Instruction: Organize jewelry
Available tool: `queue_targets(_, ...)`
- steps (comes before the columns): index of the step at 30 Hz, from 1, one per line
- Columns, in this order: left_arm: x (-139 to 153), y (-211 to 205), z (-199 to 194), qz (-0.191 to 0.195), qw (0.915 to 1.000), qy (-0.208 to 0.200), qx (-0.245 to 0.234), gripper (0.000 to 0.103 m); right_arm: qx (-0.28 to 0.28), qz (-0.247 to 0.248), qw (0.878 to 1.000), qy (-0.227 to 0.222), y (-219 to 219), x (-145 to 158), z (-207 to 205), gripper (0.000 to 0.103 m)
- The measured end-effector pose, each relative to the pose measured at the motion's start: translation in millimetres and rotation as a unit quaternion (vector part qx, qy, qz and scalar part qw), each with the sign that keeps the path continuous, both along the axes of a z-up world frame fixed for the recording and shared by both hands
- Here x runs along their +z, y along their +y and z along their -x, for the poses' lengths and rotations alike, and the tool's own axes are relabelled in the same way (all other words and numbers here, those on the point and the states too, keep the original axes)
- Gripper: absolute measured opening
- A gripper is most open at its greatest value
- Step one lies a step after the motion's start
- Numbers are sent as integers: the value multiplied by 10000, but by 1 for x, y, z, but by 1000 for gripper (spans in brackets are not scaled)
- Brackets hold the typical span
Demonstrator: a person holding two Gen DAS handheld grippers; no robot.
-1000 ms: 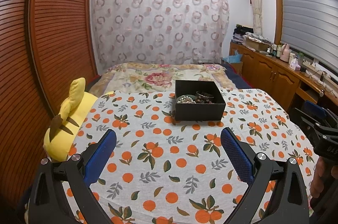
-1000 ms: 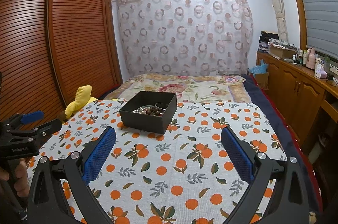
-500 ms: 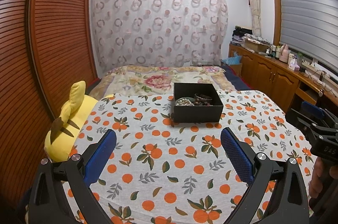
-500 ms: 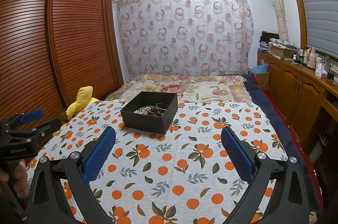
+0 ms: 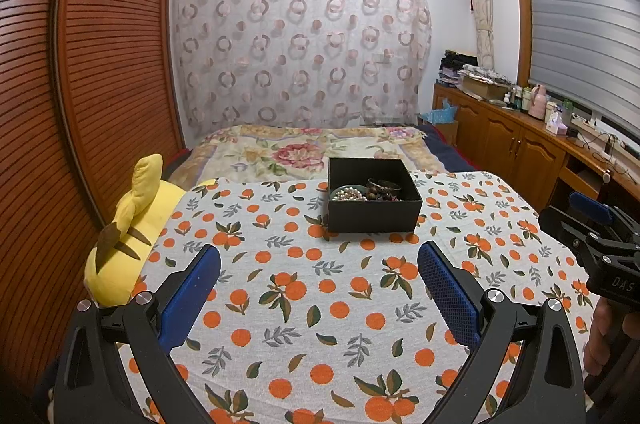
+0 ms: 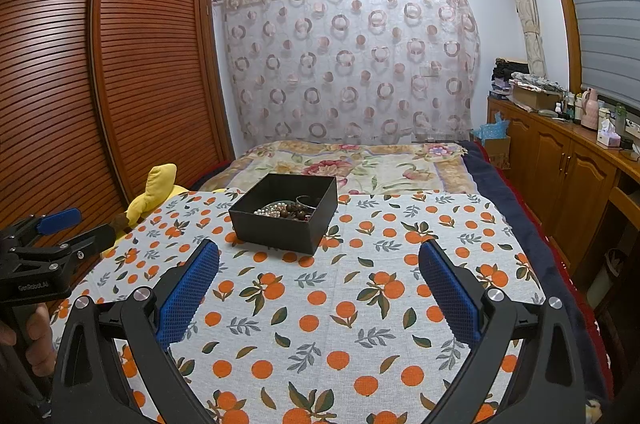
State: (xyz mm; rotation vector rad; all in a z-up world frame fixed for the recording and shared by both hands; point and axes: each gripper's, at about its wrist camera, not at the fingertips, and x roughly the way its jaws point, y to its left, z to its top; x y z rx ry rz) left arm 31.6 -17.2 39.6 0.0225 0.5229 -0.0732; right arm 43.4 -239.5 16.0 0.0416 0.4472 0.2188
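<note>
A black open box (image 5: 374, 212) stands at the far side of the table with the orange-print cloth (image 5: 304, 308). It holds a pearl strand (image 5: 348, 193) and dark bracelets (image 5: 384, 188). The box also shows in the right wrist view (image 6: 286, 224). My left gripper (image 5: 319, 256) is open and empty, well short of the box. My right gripper (image 6: 319, 256) is open and empty too, also short of the box. Each gripper shows at the edge of the other's view: the right one (image 5: 588, 224), the left one (image 6: 60, 228).
A yellow plush toy (image 5: 128, 244) lies at the table's left edge by the wooden louvred wardrobe (image 5: 80, 103). A bed with a floral cover (image 5: 304, 151) lies behind the table. A wooden sideboard (image 5: 520, 143) with clutter runs along the right wall.
Both views have tilted up and pulled back slightly, so the box sits a little lower and farther. Both grippers stay open and empty.
</note>
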Motion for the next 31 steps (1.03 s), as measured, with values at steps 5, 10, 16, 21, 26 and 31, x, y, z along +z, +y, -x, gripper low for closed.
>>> queue_targets(5, 0, 0, 0, 4, 10000, -9, 0, 95, -4, 2, 10000, -4, 0, 0, 0, 101)
queue_targets(10, 0, 0, 1, 2, 10000, -7, 0, 95, 2, 5, 10000, -9, 0, 0, 0, 101)
queue_targets(16, -1, 0, 1, 3, 10000, -12, -2, 95, -6, 2, 10000, -8, 0, 0, 0, 101)
queue_targets(21, -2, 0, 1, 0, 10000, -11, 1, 95, 0, 1, 10000, -7, -1, -1, 0, 101)
queue_targets(26, -1, -1, 4, 1, 10000, -1, 14, 95, -5, -2, 10000, -10, 0, -1, 0, 101)
queue_targets(31, 2, -2, 5, 17, 10000, -11, -9, 95, -4, -5, 10000, -11, 0, -1, 0, 101)
